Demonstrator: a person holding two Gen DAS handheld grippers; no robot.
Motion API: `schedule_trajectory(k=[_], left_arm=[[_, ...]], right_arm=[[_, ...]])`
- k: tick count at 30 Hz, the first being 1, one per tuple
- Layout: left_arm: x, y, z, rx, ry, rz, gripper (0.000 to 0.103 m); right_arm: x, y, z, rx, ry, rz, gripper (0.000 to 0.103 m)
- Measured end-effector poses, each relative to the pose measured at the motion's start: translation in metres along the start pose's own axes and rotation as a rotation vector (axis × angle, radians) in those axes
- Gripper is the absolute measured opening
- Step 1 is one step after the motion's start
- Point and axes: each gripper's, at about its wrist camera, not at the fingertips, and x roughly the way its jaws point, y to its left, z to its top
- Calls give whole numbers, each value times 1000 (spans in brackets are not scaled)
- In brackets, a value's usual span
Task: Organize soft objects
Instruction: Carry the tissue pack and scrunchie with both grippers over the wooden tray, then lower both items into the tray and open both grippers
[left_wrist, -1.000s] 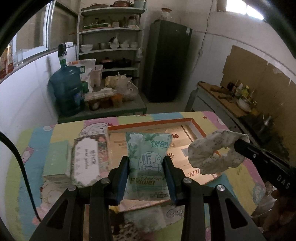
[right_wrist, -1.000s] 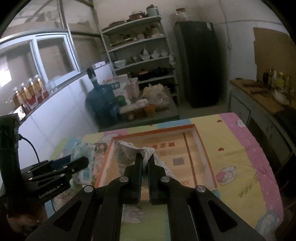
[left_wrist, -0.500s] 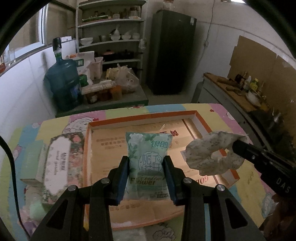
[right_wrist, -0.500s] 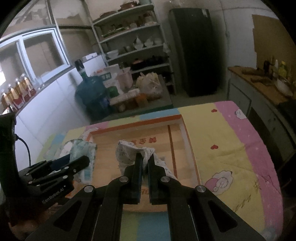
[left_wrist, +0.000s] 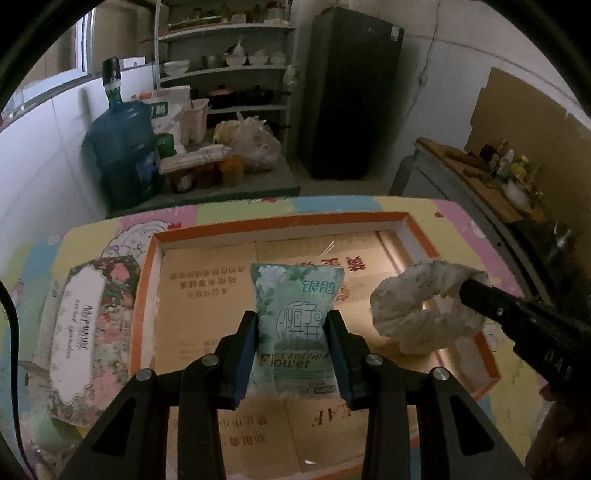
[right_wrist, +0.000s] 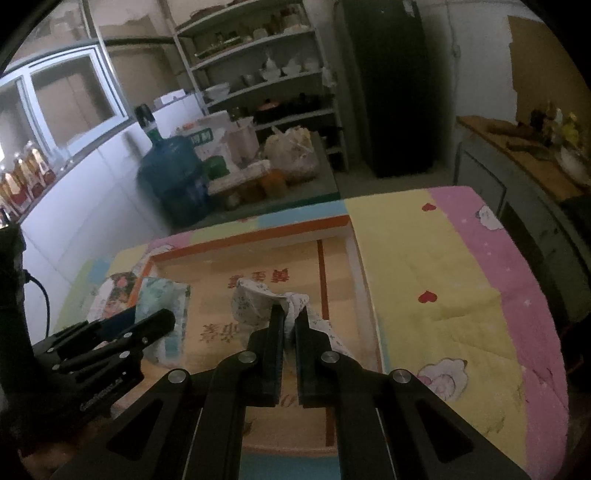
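My left gripper (left_wrist: 291, 325) is shut on a pale green tissue pack (left_wrist: 295, 314) and holds it upright over the open cardboard box (left_wrist: 207, 280) with an orange rim. My right gripper (right_wrist: 290, 317) is shut on a white speckled cloth scrunchie (right_wrist: 255, 301), held above the box's right part. In the left wrist view the scrunchie (left_wrist: 417, 302) hangs from the right gripper's fingers (left_wrist: 495, 306) over the box's right rim. In the right wrist view the tissue pack (right_wrist: 162, 299) shows at the left in the left gripper (right_wrist: 147, 325).
A floral tissue box (left_wrist: 88, 325) lies on the colourful cartoon tablecloth (right_wrist: 443, 266) left of the cardboard box. Beyond the table stand a blue water jug (left_wrist: 122, 147), shelves (left_wrist: 225, 66) and a dark fridge (left_wrist: 351, 92). A counter (left_wrist: 480, 173) runs along the right.
Both grippers have moved forward with their loads, from near the table's front to over the cardboard box. The box now fills more of both views.
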Motion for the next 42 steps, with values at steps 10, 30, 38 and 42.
schedule_trajectory(k=[10, 30, 38, 42], left_arm=[[34, 7, -2, -19, 45, 2, 39], [42, 10, -1, -32, 47, -26, 77], [16, 7, 5, 10, -10, -13, 82], [-2, 11, 9, 11, -29, -21, 82]], right_arm=[[39, -5, 6, -13, 52, -13, 6], [52, -19, 0, 26, 58, -30, 41], [33, -12, 3, 13, 11, -84, 54], [21, -3, 5, -2, -13, -103, 57]])
